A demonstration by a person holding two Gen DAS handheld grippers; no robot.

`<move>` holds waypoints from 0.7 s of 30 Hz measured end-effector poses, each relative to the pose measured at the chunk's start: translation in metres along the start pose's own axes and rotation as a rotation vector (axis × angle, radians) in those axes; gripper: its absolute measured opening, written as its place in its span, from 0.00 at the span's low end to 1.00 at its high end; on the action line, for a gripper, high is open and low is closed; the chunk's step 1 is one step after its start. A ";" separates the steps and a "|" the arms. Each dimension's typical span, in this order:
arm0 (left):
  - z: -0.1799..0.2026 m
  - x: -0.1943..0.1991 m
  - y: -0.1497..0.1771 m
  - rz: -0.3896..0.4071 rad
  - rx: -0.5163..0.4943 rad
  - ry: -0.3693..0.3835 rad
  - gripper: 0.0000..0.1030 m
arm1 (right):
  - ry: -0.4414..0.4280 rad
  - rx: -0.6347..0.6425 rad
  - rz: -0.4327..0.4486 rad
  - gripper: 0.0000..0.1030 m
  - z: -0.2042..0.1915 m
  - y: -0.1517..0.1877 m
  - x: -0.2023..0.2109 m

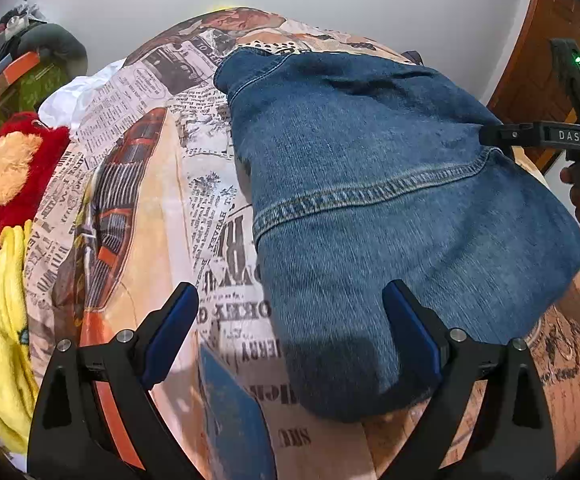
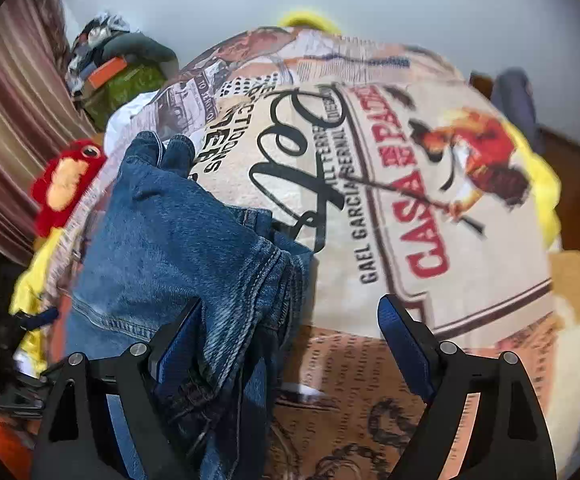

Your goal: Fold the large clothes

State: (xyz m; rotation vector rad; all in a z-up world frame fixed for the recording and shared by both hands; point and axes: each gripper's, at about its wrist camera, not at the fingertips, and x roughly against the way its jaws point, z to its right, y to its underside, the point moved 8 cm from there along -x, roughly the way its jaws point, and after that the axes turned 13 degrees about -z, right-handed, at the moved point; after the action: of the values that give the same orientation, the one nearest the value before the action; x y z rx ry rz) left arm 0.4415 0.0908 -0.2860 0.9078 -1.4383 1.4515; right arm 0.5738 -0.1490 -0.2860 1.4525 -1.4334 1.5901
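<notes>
Blue jeans (image 1: 370, 208) lie folded on a bedspread (image 1: 137, 208) printed with newspaper text and pictures. In the left wrist view my left gripper (image 1: 290, 320) stands open above the near end of the denim, its pads touching nothing. At the jeans' right edge a hand holds my right gripper (image 1: 494, 136), seen side-on. In the right wrist view the jeans (image 2: 169, 240) sit bunched at lower left with stacked seams. My right gripper (image 2: 290, 332) is open there. Its left finger (image 2: 177, 340) is against the denim, and its right finger hangs over bare bedspread (image 2: 430, 200).
A red plush toy (image 1: 9, 172), a yellow cloth (image 1: 1, 320) and a white cloth (image 1: 73, 96) crowd the bed's left side. Clutter (image 1: 21, 52) is piled at the back left, and wooden furniture (image 1: 538, 72) stands at the right. A striped curtain (image 2: 9, 140) hangs left.
</notes>
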 end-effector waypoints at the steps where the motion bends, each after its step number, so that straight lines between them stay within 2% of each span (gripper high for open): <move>1: 0.000 0.003 0.001 0.004 -0.005 -0.009 0.92 | 0.030 0.021 0.019 0.83 -0.003 0.000 0.005; 3: -0.002 0.013 0.004 0.024 -0.024 -0.036 0.92 | 0.073 0.041 0.064 0.83 -0.008 0.002 0.022; 5: -0.006 0.020 0.002 0.039 -0.029 -0.081 0.92 | 0.064 0.034 0.087 0.83 -0.010 0.005 0.037; 7: -0.012 0.027 -0.006 0.063 -0.031 -0.117 0.92 | 0.000 0.030 0.081 0.87 -0.017 0.008 0.047; 10: -0.021 0.031 -0.021 0.075 0.004 -0.082 0.92 | -0.113 0.023 0.032 0.93 -0.031 0.016 0.051; 13: -0.027 0.024 -0.037 0.056 0.061 0.020 0.92 | -0.169 0.026 -0.014 0.93 -0.040 0.027 0.040; 17: -0.029 -0.008 -0.049 -0.047 0.137 0.192 0.92 | -0.208 -0.017 -0.119 0.93 -0.036 0.041 0.003; 18: -0.029 -0.022 -0.051 -0.095 0.151 0.242 0.92 | -0.226 -0.029 -0.154 0.93 -0.034 0.044 -0.007; 20: -0.025 -0.039 -0.052 -0.148 0.154 0.297 0.92 | -0.316 -0.054 -0.237 0.93 -0.031 0.048 -0.029; 21: -0.022 -0.047 -0.052 -0.167 0.153 0.338 0.92 | -0.360 -0.078 -0.251 0.93 -0.029 0.048 -0.035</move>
State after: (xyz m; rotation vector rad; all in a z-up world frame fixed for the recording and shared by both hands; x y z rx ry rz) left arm 0.5086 0.1059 -0.3122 0.8080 -0.9922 1.5189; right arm 0.5297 -0.1274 -0.3301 1.8569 -1.4155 1.1486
